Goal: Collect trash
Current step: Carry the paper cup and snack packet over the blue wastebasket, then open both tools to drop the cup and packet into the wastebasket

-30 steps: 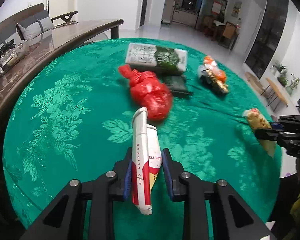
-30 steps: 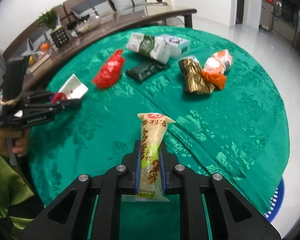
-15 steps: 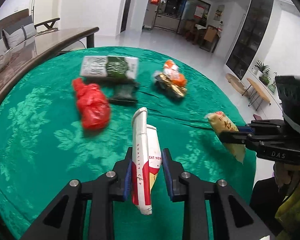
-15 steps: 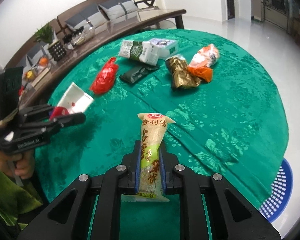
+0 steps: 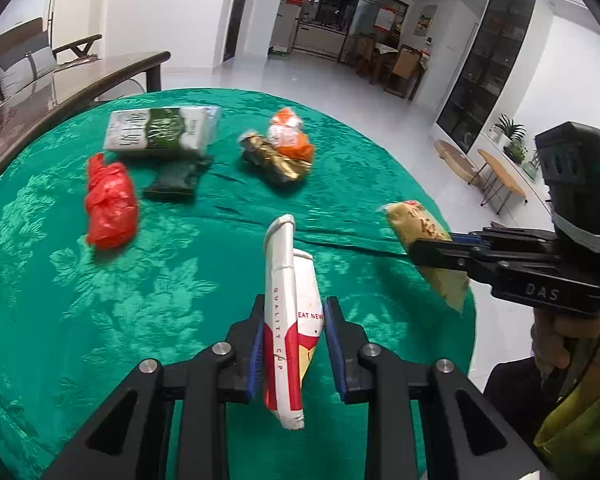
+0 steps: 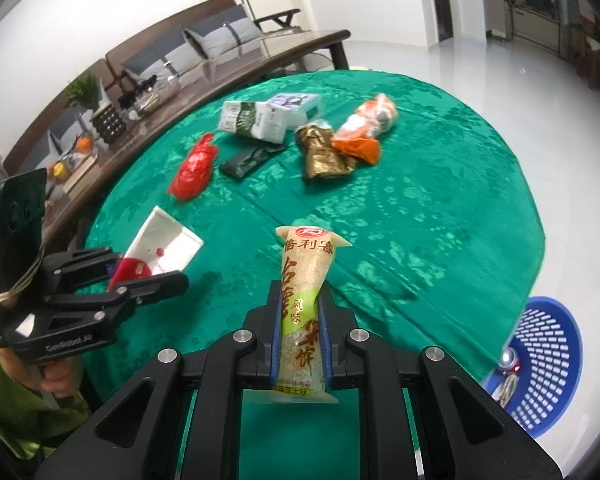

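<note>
Both hands swing toward the blue basket (image 6: 548, 364), newly in view at 4 o'clock off the table (image 6: 440, 208): carry-to-bin phase. Left gripper (image 5: 294, 330) stays clamped on the flattened paper cup (image 5: 288, 304); right gripper (image 6: 300, 336) stays clenched on the snack packet (image 6: 304, 300). Red bag (image 5: 110, 204) has drifted to 10 o'clock.

The near half of the green worktop (image 6: 440, 216) lay bare, giving open passage above it. Farther back, a red bag (image 6: 193, 168), a dark packet (image 6: 246, 161), a white-and-green pack (image 6: 252, 120), a gold wrapper (image 6: 322, 154) and an orange wrapper (image 6: 364, 132) crowded the far side. Beyond the worktop's right edge, a blue basket (image 6: 556, 360) stood on the open floor.
</note>
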A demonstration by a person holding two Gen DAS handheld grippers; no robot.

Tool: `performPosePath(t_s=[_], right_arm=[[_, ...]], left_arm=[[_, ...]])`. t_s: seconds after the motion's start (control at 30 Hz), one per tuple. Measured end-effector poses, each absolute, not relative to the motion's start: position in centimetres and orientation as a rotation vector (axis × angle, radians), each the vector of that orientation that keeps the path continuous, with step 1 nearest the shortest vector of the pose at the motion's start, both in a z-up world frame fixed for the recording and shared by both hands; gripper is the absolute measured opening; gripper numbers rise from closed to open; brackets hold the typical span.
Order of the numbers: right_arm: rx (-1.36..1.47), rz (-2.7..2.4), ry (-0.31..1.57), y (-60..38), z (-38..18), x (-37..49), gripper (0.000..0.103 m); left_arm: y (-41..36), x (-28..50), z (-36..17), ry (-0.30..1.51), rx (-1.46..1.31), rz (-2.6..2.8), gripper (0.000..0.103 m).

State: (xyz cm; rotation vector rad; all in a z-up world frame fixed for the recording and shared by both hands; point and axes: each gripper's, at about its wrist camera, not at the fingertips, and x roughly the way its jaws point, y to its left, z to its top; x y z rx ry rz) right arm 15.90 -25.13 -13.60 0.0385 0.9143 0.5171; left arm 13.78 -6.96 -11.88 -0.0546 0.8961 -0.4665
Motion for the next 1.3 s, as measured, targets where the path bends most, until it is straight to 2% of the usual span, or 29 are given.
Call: performPosePath(t_s=[0.33, 0.63, 0.83, 1.1, 1.17, 1.2, 1.23, 1.3], right_arm=[[0.173, 0.429, 0.865, -32.9, -11.6, 15.9, 0.014], [0.179, 0.183, 0.897, -45.0, -11.6, 16.3, 0.014], [0.226, 0.052, 0.951, -52.5, -15.3, 17.8, 0.014], [0.340, -0.016, 1.027, -58.3, -20.7, 18.9, 0.014], [0.366, -0.014, 1.035, -58.9, -21.5, 19.0, 0.014], [0.374, -0.013, 1.038, -59.2, -21.8, 19.1, 0.014], [0.379, -0.015, 1.042, -59.4, -22.0, 19.1, 0.015], [0.388, -0.016, 1.045, -60.0, -22.8, 19.3, 0.017]], left_arm=[[-13.6, 14.2, -9.9, 0.902, -0.082, -0.570, 0.027], [-26.7, 16.5, -9.7, 0.918, -0.039, -0.741, 0.027], [-35.7, 18.3, -12.8, 0.960, 0.010, -0.798, 0.028], [-42.5, 21.1, -19.0, 1.042, 0.020, -0.804, 0.030], [-43.4, 21.6, -20.2, 1.052, 0.033, -0.805, 0.034], [-43.8, 21.8, -20.7, 1.053, 0.043, -0.803, 0.038], [-44.2, 21.8, -21.2, 1.053, 0.054, -0.799, 0.048], [-44.6, 21.9, -22.0, 1.048, 0.065, -0.787, 0.057]])
